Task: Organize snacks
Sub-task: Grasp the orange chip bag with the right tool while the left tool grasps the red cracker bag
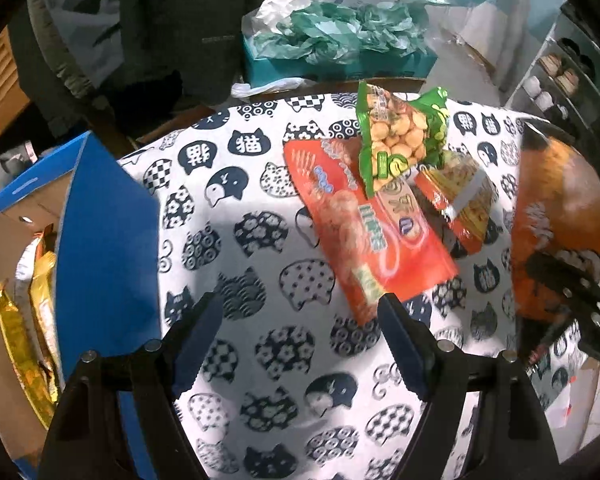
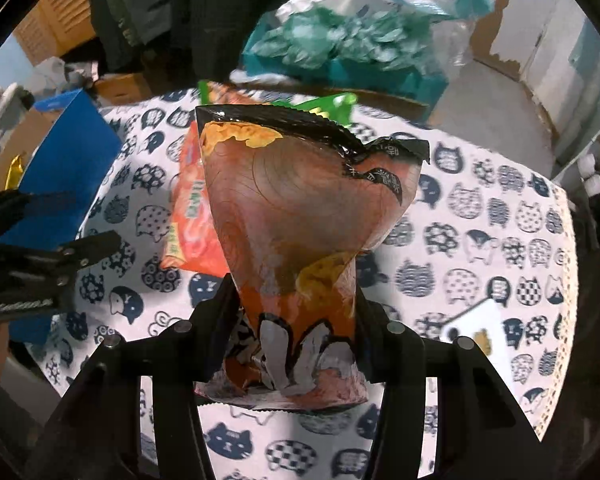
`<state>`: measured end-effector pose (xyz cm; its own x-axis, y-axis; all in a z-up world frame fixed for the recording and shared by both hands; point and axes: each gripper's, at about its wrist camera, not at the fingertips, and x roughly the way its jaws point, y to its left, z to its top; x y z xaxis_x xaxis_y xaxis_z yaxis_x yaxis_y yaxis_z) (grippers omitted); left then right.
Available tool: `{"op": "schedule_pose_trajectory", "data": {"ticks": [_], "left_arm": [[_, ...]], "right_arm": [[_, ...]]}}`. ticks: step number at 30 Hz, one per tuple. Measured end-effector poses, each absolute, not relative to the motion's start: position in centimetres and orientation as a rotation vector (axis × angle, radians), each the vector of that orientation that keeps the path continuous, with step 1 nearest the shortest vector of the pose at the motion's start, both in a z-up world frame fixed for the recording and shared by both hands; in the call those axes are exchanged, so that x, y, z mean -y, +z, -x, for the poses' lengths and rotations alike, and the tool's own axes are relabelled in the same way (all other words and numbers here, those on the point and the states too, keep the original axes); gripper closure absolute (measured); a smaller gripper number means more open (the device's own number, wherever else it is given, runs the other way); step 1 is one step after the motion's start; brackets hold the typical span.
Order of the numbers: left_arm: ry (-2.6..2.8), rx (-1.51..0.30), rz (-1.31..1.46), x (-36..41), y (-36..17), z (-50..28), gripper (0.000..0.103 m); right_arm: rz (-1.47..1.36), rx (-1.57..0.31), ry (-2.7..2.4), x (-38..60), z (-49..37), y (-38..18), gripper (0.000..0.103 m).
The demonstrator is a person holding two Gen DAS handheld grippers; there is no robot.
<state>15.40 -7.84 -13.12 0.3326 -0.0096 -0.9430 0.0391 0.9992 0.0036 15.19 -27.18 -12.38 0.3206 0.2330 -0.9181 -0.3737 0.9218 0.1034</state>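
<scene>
Sorting snack bags on my cat-print tablecloth (image 1: 260,184).

At the left, my blue-sided cardboard box (image 1: 100,220) is holding gold foil packets (image 1: 16,320); my left tongs (image 1: 300,340) are hanging spread and empty beside the large orange-red crisp bag (image 1: 360,232); my right tongs (image 2: 296,320) are pinching the glossy brown-orange bag (image 2: 300,208) above the cloth.

Tablecloth (image 1: 260,208): white, navy cat-head print. Cardboard box (image 1: 108,240) at its left edge: blue outside, brown inside, gold packets (image 1: 16,332) within. Snack bag (image 2: 300,216) in my right gripper (image 2: 296,312): orange-brown, black top seal. Flat bag (image 1: 364,232): red-orange. Small bag (image 1: 400,136): green.
</scene>
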Motion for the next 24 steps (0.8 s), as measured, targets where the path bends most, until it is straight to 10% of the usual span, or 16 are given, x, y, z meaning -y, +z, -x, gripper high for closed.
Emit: {"op": "schedule_pose_trajectory", "data": {"ticks": [24], "left_arm": [[0.094, -1.322, 0.158, 13.2, -18.0, -22.8, 0.015]], "right_arm": [[0.012, -1.175, 0.375, 32.8, -16.7, -13.1, 0.053]]}}
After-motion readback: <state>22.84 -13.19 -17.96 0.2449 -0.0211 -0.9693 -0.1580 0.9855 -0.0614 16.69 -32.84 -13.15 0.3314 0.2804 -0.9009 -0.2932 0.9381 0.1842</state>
